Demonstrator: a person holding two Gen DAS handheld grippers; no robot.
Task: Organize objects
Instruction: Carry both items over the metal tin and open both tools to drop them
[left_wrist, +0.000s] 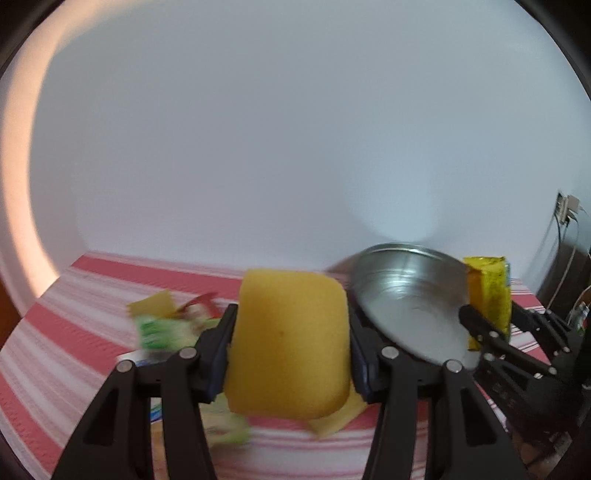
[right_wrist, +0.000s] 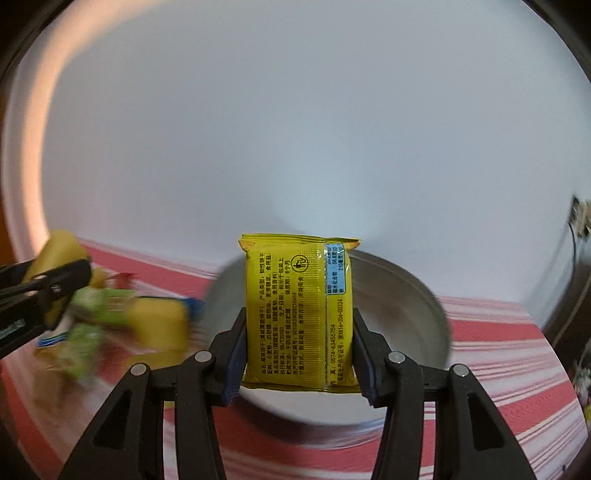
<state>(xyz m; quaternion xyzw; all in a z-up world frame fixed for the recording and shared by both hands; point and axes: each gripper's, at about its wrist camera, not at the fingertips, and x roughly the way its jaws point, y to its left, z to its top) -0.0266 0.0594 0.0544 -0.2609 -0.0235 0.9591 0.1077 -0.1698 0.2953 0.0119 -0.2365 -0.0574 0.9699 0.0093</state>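
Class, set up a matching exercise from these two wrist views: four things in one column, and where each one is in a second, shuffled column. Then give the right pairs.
Things:
1. sponge
2. yellow packet
3. metal bowl
4. green packets

Places:
A. lying on the striped cloth
B. in the right hand-held gripper
C. in the left hand-held gripper
D. standing on the cloth, behind the yellow packet

Pairs: 1-C, 2-B, 3-D, 4-A
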